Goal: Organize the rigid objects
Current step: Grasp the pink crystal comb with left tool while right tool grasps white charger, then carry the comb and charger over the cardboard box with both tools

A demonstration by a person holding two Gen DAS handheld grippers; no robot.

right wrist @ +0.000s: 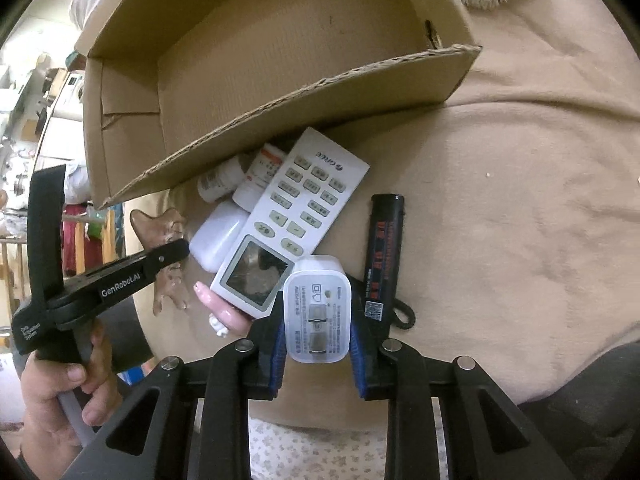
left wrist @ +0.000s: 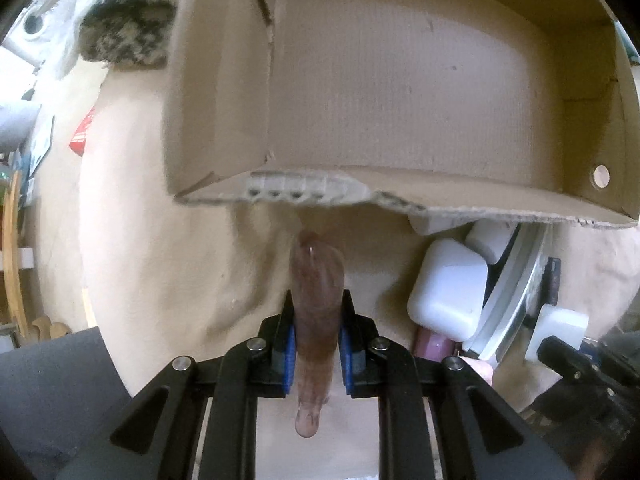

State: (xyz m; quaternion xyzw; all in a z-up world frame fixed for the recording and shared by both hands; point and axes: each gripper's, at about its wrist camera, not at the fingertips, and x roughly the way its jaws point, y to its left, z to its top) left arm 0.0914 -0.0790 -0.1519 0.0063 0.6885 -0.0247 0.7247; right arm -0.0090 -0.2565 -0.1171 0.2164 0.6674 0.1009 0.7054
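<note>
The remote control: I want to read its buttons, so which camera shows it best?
The right wrist view: the remote control lies face up, buttons and screen visible. The left wrist view shows only its thin edge among white boxes.

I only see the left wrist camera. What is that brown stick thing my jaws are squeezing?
Observer: In the right wrist view, the left gripper holds a glossy brown figurine with little leg-like bits sticking out.
Operator: What's the shiny curved thing by the white blocks?
Observer: That's a flat white remote control with grey buttons and a small screen.
Operator: Is my other hand holding something?
Observer: Yes. The right gripper is shut on a white plug-in charger block, with its printed label facing the camera.
</note>
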